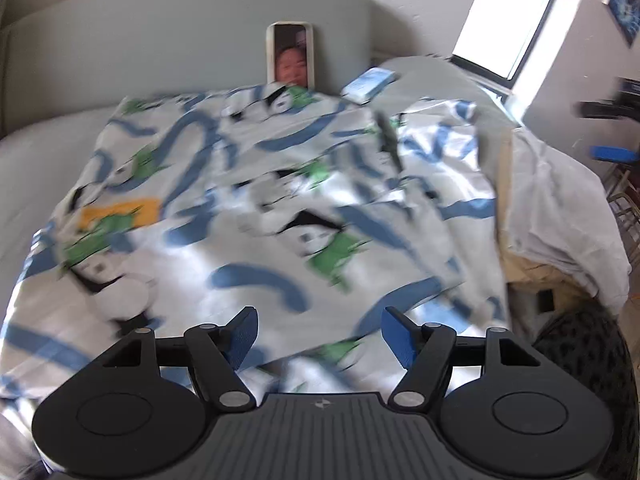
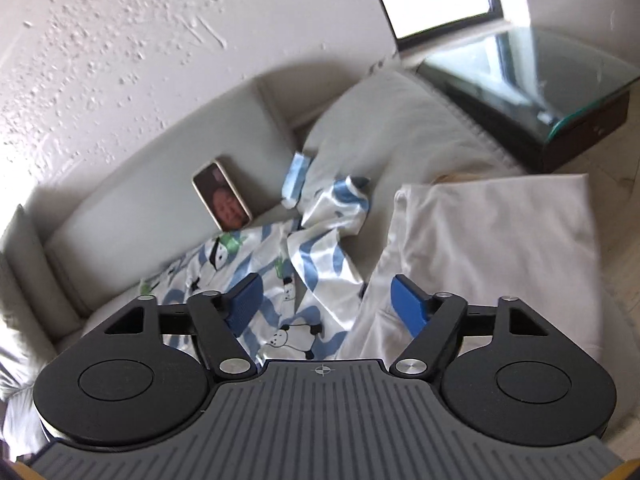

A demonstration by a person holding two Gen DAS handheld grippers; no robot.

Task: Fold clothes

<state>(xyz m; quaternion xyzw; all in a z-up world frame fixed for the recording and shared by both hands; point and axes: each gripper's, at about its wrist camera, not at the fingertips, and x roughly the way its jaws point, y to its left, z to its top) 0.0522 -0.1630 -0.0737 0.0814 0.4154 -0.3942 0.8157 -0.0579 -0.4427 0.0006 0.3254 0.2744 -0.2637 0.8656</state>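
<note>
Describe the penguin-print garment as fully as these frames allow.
The penguin-print garment is shiny, satin-like white fabric with blue swirls, black-and-white penguins, green patches and one yellow patch. It lies spread and wrinkled on the grey couch, its far edge reaching a phone propped against the backrest. One part trails crumpled towards a pillow. Neither gripper holds it.

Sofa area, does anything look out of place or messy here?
The penguin-print garment lies rumpled, one end bunched toward the pillow. A phone leans on the sofa back, odd beside laundry.
</note>
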